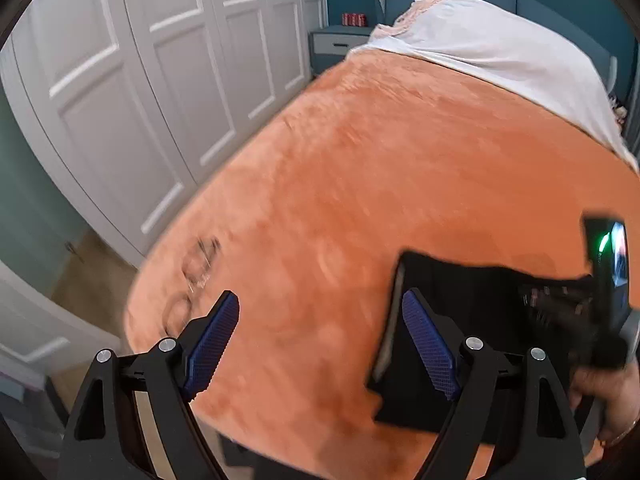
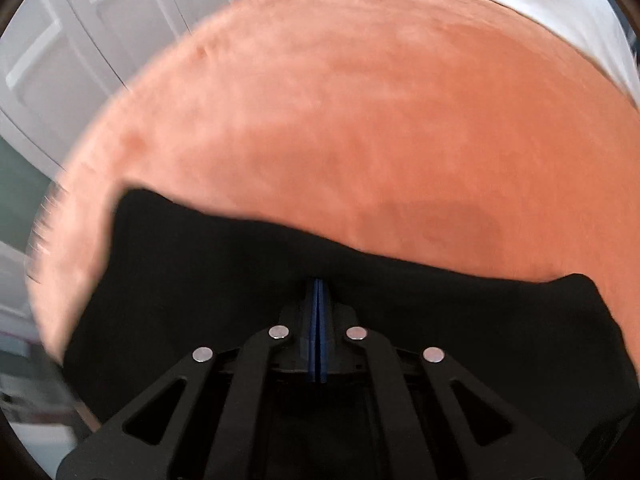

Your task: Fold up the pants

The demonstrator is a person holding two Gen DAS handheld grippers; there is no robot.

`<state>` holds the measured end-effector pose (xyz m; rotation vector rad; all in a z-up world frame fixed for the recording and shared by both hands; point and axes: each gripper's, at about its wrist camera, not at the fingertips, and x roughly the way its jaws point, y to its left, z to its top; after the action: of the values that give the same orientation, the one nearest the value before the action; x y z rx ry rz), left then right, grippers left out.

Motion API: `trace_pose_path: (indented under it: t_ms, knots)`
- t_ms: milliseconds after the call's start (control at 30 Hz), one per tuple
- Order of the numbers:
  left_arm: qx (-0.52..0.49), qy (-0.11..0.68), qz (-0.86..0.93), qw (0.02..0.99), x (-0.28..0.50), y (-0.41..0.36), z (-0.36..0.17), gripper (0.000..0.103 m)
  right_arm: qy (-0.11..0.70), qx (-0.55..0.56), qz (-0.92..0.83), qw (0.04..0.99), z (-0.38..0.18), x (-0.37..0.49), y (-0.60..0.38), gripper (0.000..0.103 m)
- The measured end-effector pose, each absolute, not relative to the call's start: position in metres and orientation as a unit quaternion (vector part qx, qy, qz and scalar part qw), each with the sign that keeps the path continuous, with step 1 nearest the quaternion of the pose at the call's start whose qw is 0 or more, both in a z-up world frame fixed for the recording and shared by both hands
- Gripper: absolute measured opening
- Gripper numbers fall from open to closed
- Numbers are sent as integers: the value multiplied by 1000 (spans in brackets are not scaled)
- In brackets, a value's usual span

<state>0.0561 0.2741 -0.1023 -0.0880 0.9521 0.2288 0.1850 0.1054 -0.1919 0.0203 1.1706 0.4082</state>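
No text, label, brand or number could be read in either view. The red cans [image 1: 353, 19] on the nightstand [image 1: 340, 42] were too small and blurred to make out.

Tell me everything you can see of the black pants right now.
The pants are plain black, soft cloth, folded into a flat-looking bundle at the near edge of the orange blanket. The right gripper is shut on their upper edge. The left gripper is open beside them, gripping nothing. Blur hides seams and details.
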Motion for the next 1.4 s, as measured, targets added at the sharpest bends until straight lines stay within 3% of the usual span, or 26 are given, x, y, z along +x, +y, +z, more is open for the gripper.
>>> trace_pose_path:
  t_ms: [200,367,467,600,633,700,1033,1133,1200,1400]
  knots:
    - [-76,493,44,866,29,238,-129,82,517,23,188,835,-160,109,59,1]
    - [-17,501,-1,865,19,178,-135,82,516,75,54,852,-155,37,-79,2]
    - [-10,505,-32,862,15,145,-135,82,505,28,-39,862,-150,6,-147,5]
    - [-18,509,-60,859,13,107,-128,82,514,26,-27,857,-156,-14,-175,7]
    - [-17,509,-66,858,12,97,-125,82,510,30,-19,859,-158,-15,-173,24]
    - [-15,507,-70,859,9,82,-119,82,502,17,-8,865,-163,-15,-162,47]
    - [15,513,-69,856,-4,59,-110,82,494,40,26,868,-181,-14,-163,44]
    - [20,522,-63,851,-4,55,-115,82,500,43,23,865,-192,-16,-175,17]
    - [23,523,-62,850,-6,52,-114,82,498,62,17,865,-189,-13,-182,6]
    - [29,518,-60,853,-8,50,-112,82,467,42,47,882,-145,-12,-148,7]
